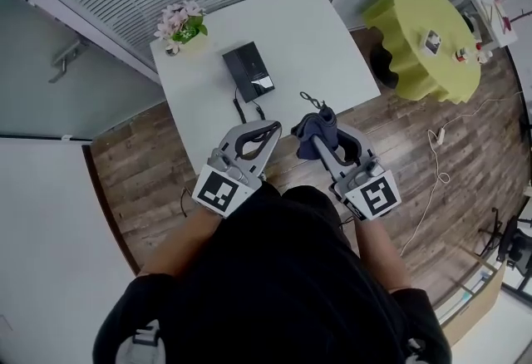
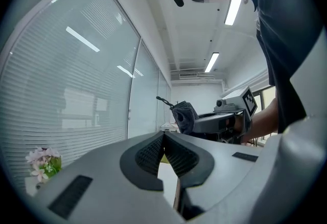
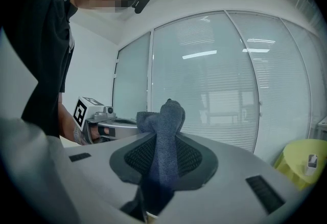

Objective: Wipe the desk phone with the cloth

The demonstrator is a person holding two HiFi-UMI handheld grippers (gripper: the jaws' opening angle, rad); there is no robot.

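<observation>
White desk point(image 1: 307, 38) stands against a glass wall with lowered blinds, on a wood-plank floor point(image 1: 141, 171). A round table under a yellow-green cover point(image 1: 420, 34) sits off to the right. The desk phone point(image 1: 249, 71), black and flat, lies on the desk left of centre. Its dark cord point(image 1: 241, 110) trails toward the near edge. A small pot of pink flowers point(image 1: 181, 22) stands at the far left corner.

I hold both tools up close to my body, over the near edge of the desk and well apart from the phone. My left gripper point(image 1: 271, 130) is clenched with nothing in it: in the left gripper view its ribbed pads point(image 2: 150, 154) meet at the tips point(image 2: 163, 137) and only air lies between them. My right gripper point(image 1: 322, 136) is clamped on the cloth point(image 1: 316, 126), a dark blue-grey wad. In the right gripper view the cloth point(image 3: 166, 131) runs up between the pads point(image 3: 191, 159) and bunches above them. A thin loop of it sticks out on the far side in the head view. The two grippers are side by side, near each other but not touching.
</observation>
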